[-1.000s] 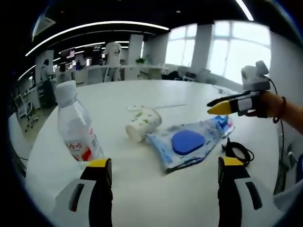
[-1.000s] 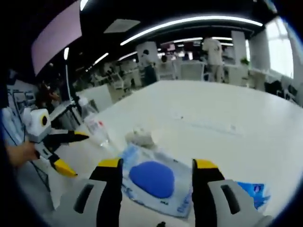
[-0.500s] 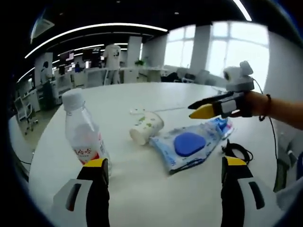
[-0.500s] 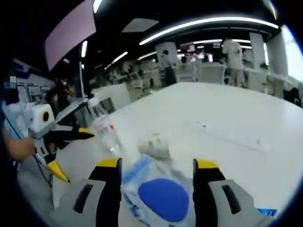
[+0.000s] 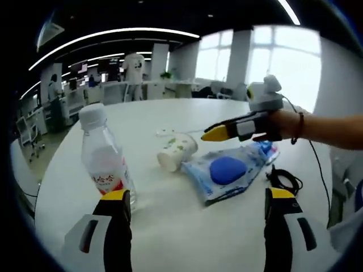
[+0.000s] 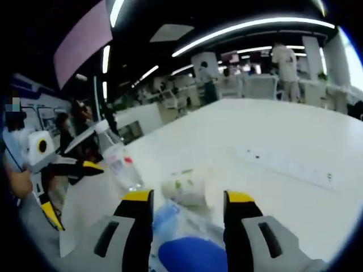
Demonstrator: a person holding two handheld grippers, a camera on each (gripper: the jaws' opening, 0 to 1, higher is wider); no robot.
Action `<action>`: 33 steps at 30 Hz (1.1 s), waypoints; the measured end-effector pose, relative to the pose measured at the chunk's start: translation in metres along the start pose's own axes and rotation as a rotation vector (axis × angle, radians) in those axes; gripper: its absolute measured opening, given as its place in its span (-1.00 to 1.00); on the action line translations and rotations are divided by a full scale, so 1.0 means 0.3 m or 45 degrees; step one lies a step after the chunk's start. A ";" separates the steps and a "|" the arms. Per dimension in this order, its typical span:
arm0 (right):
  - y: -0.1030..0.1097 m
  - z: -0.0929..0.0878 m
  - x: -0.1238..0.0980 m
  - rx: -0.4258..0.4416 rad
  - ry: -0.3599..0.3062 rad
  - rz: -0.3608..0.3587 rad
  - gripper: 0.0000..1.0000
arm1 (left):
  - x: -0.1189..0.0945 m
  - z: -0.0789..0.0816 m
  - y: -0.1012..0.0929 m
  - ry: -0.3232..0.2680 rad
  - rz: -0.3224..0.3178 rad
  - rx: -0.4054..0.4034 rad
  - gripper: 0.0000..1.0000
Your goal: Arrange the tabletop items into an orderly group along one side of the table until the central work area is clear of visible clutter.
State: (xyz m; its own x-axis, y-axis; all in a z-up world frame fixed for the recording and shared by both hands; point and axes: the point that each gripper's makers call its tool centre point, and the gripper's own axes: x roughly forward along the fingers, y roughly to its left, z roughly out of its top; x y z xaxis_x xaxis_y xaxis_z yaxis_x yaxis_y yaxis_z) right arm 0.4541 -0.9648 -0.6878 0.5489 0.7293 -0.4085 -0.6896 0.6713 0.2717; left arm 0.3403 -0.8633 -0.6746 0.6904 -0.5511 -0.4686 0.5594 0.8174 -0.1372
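- Left gripper view: left gripper [image 5: 193, 212] spread wide, holding nothing, low over the white table [image 5: 170, 226]. One water bottle [image 5: 106, 160] upright just beside its left jaw; one paper cup [image 5: 177, 151] on its side mid-table; one blue packet [image 5: 227, 173] right of it; one black cable [image 5: 285, 180] far right. Right gripper [image 5: 214, 134] hovering above the packet, jaws seemingly together.
- Right gripper view: right gripper [image 6: 188, 199] unclear, parted or not; cup [image 6: 184, 190] just ahead between jaws, packet [image 6: 190, 255] beneath, bottle [image 6: 121, 161] left. Best centred on the cup before closing gently, since thin paper crushes.
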 end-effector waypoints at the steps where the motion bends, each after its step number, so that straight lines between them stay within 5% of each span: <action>1: -0.003 -0.003 0.007 0.002 0.002 0.001 -0.13 | -0.002 -0.001 0.002 -0.002 0.002 0.000 0.94; 22: -0.019 -0.004 0.100 0.023 -0.019 0.035 -0.52 | -0.035 0.000 -0.007 -0.009 -0.029 0.027 0.90; 33: -0.006 0.001 0.110 0.059 -0.036 0.057 -0.88 | -0.063 -0.003 0.007 0.002 -0.022 0.033 0.89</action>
State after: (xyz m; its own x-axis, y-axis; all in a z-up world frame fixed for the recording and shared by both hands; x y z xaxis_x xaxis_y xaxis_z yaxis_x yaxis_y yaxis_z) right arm 0.4735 -0.9418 -0.7014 0.5314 0.7619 -0.3704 -0.6917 0.6426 0.3296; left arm 0.3279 -0.8511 -0.6667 0.6797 -0.5648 -0.4679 0.5828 0.8033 -0.1230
